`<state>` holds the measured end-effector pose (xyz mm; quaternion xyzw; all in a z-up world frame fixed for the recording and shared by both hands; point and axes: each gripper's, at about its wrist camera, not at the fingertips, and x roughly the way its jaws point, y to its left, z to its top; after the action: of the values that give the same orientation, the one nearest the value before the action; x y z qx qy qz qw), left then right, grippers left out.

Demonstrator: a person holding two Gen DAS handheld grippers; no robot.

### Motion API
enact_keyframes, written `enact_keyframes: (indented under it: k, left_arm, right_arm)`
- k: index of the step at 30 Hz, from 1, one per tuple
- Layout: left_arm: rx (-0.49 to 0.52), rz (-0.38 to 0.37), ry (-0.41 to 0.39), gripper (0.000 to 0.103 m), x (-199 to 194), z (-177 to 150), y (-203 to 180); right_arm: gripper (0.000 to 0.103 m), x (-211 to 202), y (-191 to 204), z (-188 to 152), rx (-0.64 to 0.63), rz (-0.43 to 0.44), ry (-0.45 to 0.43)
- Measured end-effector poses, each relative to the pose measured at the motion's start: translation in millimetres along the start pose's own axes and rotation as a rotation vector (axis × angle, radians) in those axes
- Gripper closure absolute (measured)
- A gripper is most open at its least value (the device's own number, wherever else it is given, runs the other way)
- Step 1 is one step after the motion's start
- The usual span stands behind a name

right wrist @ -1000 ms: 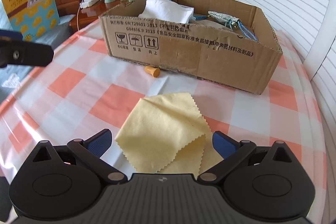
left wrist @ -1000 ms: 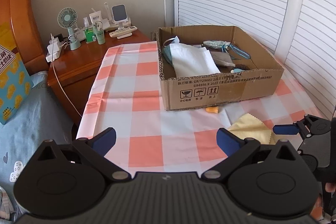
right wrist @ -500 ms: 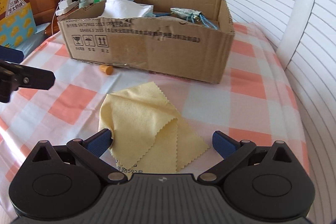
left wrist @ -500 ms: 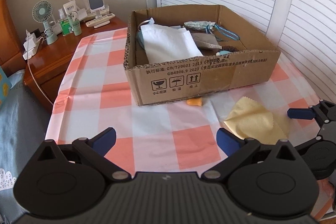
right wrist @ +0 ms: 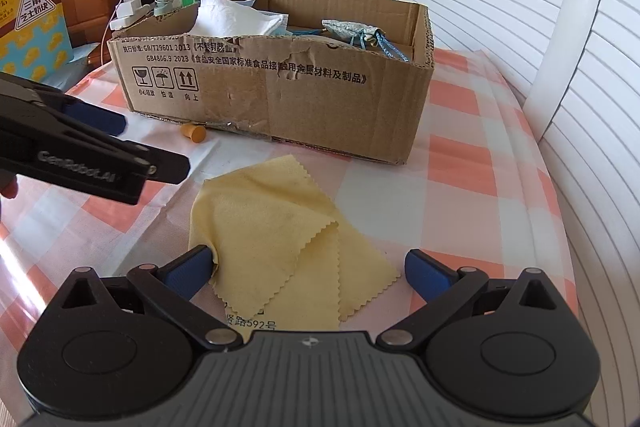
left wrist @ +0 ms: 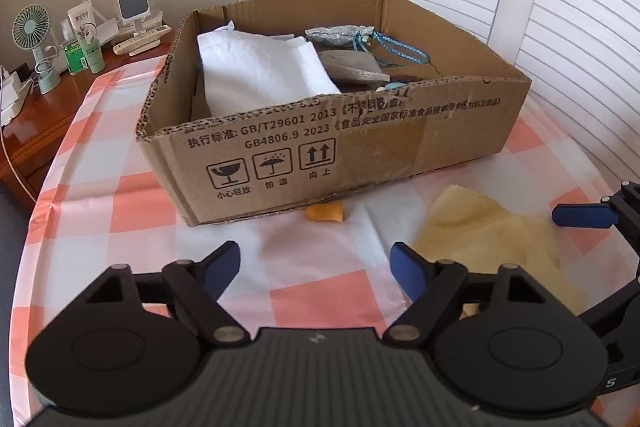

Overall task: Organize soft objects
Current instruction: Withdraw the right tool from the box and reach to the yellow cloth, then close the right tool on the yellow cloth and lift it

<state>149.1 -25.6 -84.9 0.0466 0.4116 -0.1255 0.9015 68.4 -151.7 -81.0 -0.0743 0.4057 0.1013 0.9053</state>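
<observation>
Right wrist view shows the yellow cloth [right wrist: 272, 227] lying flat on the checked tabletop [right wrist: 472, 163], just in front of the cardboard box [right wrist: 280, 95]. The cloth is pale yellow, thin and soft, with zigzag pinked edges; one part is folded over itself, so a pointed flap overlaps the lower layers. A faint grey smudge seems to mark its middle, though the lighting makes that uncertain. The right tongs [right wrist: 308, 267] are spread wide, with the cloth's near edge between them; the left blue pad touches the bunched left edge of the cloth, while the right pad stands clear of it, so nothing is pinched.

From the left wrist view, the left tongs [left wrist: 316, 267] have just been narrowing but stand apart over bare tabletop, with nothing between them; the cloth lies just to their right. A small orange cork-like piece [left wrist: 325, 213] rests against the foot of the box's front wall. Inside the box lie a white folded fabric [left wrist: 260, 71], a silvery pouch [left wrist: 340, 34] and a blue braided cord [left wrist: 400, 47]. A mint-green desk fan [left wrist: 32, 43] stands on the wooden nightstand [left wrist: 36, 123] beyond the tabletop.
</observation>
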Motion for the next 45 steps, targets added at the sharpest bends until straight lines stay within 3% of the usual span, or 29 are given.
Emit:
enact_keyframes:
  k: [8, 16, 20, 26, 41, 42, 45]
  left_arm:
    - [-0.002, -0.043, -0.02, 0.046, 11.0, 7.4, 1.0]
    - [0.029, -0.036, -0.031, 0.053, 17.7, 14.3, -6.0]
    - [0.04, -0.053, -0.035, 0.072, 16.0, 13.9, -7.9]
    - [0.052, -0.052, -0.029, 0.081, 14.5, 13.5, -13.5]
    - [0.02, -0.045, -0.021, 0.083, 7.5, 6.5, -3.8]
    - [0.018, -0.045, -0.02, 0.083, 7.4, 6.5, -3.4]
    - [0.015, -0.047, -0.021, 0.083, 7.3, 6.4, -2.0]
  right_arm:
    - [0.0, 0.6, -1.0, 0.0, -0.008, 0.01, -0.003]
    - [0.0, 0.7, -1.3, -0.6, -0.008, 0.012, -0.005]
    - [0.0, 0.8, -1.3, -0.7, -0.008, 0.012, -0.006]
    - [0.0, 0.5, -0.6, -0.7, -0.008, 0.011, -0.005]
    - [0.0, 8.5, 17.3, 7.3, -0.073, 0.105, -0.013]
    - [0.002, 9.7, 17.2, 9.6, -0.072, 0.104, -0.013]
    - [0.024, 8.2, 15.0, 15.4, -0.053, 0.095, -0.023]
